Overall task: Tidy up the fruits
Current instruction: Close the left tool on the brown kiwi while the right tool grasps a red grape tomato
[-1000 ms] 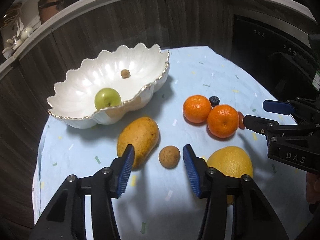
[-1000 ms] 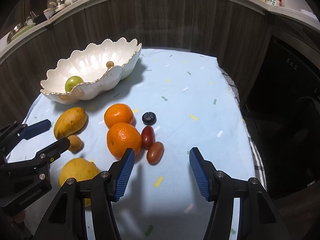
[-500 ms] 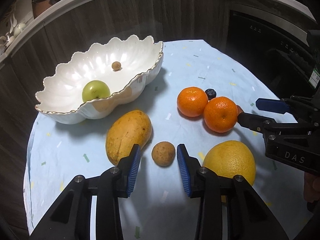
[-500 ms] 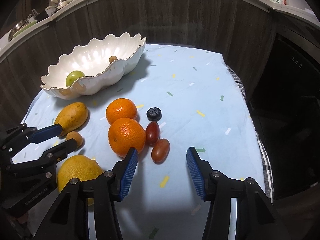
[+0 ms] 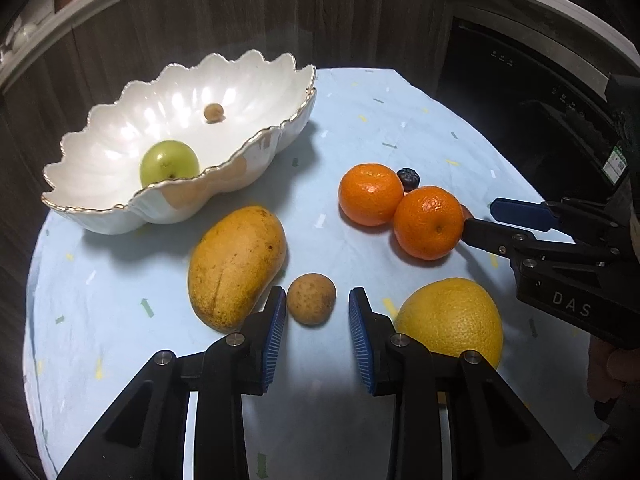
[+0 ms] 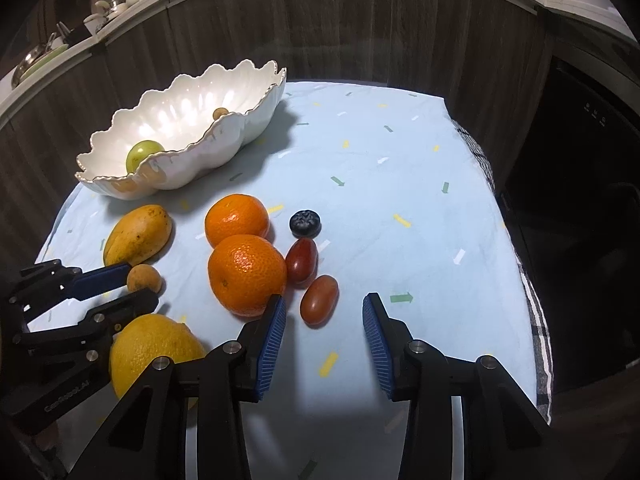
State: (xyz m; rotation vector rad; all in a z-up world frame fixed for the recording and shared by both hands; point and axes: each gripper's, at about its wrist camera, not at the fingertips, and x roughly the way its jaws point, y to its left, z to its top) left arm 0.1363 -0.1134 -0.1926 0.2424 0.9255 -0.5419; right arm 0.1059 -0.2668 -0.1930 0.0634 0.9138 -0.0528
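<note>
**Grippers closing on small fruit**

Left gripper [image 5: 317,310]: jaws closing around longan [image 5: 311,299], left pad touching, right pad a sliver off; mango [image 5: 236,266] at 10 o'clock, grapefruit [image 5: 452,322] at 3. Right gripper [image 6: 324,322]: jaws closing, tomato [image 6: 319,299] between them, untouched. Bowl [image 6: 256,118] at 11 o'clock holds green fruit [image 6: 140,152].

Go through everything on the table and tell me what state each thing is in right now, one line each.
shell bowl: upright, holding two fruits
green fruit: inside bowl
small brown fruit: inside bowl
mango: lying on cloth
longan: on cloth, between closing jaws of left gripper, not gripped
two oranges: on cloth, touching
blueberry: on cloth
two red tomatoes: on cloth
grapefruit: on cloth
right gripper: jaws closing around near tomato, not touching
</note>
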